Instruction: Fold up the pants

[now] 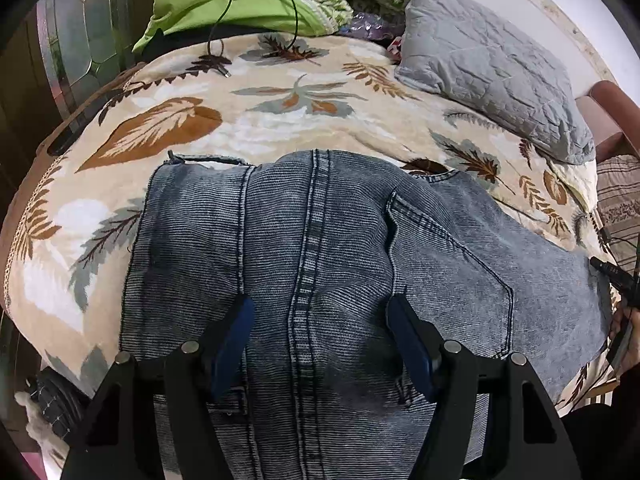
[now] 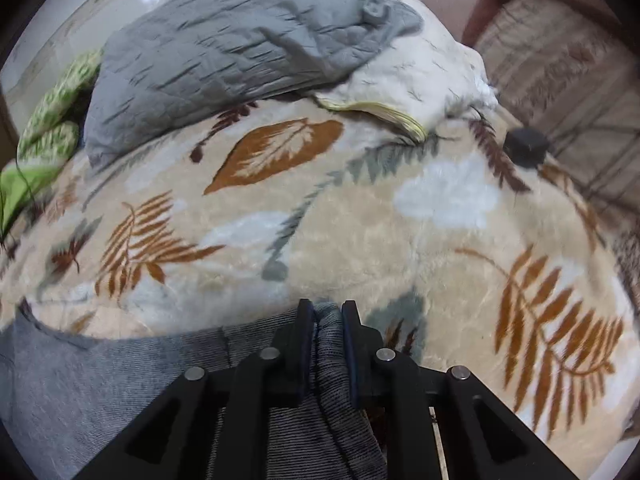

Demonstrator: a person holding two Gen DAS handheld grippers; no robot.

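Grey-blue denim pants [image 1: 320, 240] lie spread on the leaf-print blanket [image 1: 280, 120], with the centre seam and a back pocket facing up. My left gripper [image 1: 322, 320] hovers low over the seat of the pants, jaws wide apart on either side of the seam, nothing pinched. In the right wrist view, the pants [image 2: 80, 380] run off to the lower left. My right gripper [image 2: 326, 312] is at their edge, and a raised fold of denim [image 2: 328, 360] fills the narrow gap between its pads.
A grey quilted pillow [image 1: 492, 68] lies at the back right of the bed, with green bedding [image 1: 240, 0] and a thin cable [image 1: 218, 32] at the back left. A small black object [image 2: 526, 146] rests near the blanket's right edge. A person's hand [image 1: 626, 340] shows at the far right.
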